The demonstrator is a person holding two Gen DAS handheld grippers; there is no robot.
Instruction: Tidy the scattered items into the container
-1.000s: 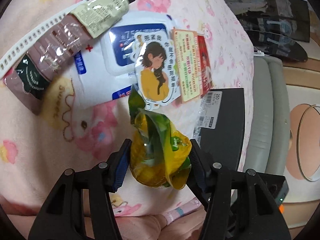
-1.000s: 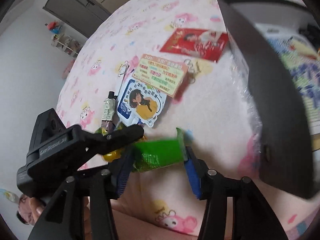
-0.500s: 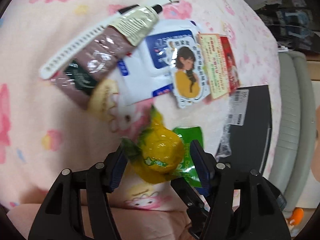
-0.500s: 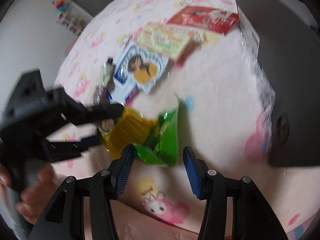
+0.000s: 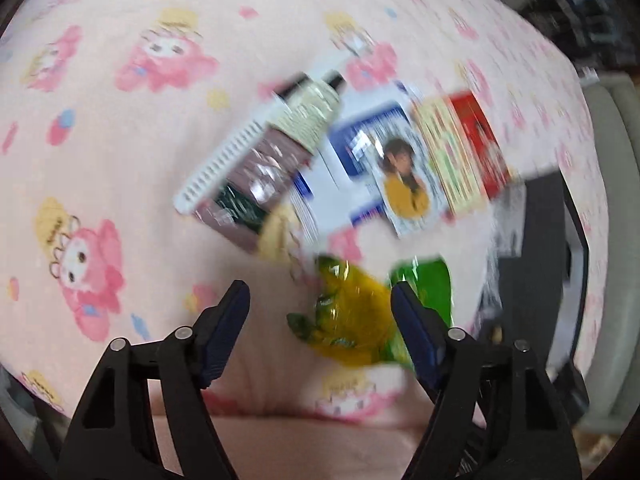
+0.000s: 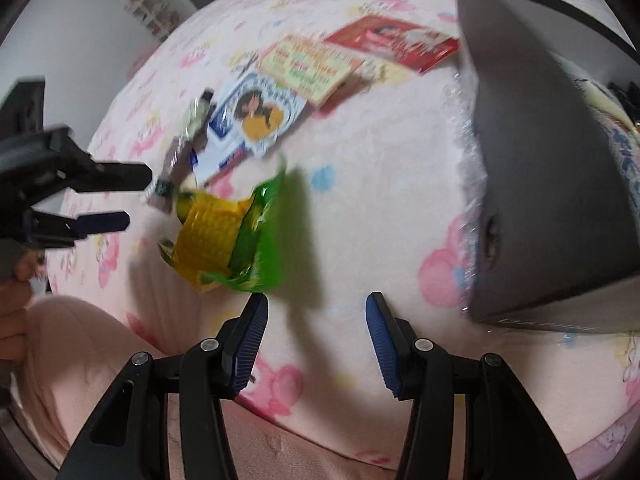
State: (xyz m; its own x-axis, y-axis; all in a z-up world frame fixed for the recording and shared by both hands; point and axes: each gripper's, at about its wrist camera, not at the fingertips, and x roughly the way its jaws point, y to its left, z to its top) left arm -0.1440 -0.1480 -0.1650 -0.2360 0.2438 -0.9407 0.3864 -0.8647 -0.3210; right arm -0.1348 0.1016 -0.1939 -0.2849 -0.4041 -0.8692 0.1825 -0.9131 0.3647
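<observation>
A yellow-and-green snack packet (image 5: 360,316) (image 6: 228,240) lies loose on the pink cartoon blanket (image 5: 120,120), free of both grippers. My left gripper (image 5: 320,312) is open, the packet just ahead by its right finger; it also shows at the left of the right wrist view (image 6: 120,196). My right gripper (image 6: 316,324) is open and empty, just behind the packet. The dark grey container (image 6: 540,168) (image 5: 536,264) stands to the right. A pile of items lies beyond: a cartoon-girl card (image 5: 404,184) (image 6: 256,116), a brown sachet (image 5: 248,184), a tube (image 5: 308,116).
A yellow-green card (image 6: 312,64) and a red packet (image 6: 392,44) lie by the container's far corner. A white comb (image 5: 216,168) and a blue-white wipes pack (image 5: 348,168) sit in the pile. A grey chair edge (image 5: 612,200) is past the bed's right side.
Both grippers opened and let go of the snack packet, which dropped onto the blanket. Both pulled back; the left one swung away to the left.
</observation>
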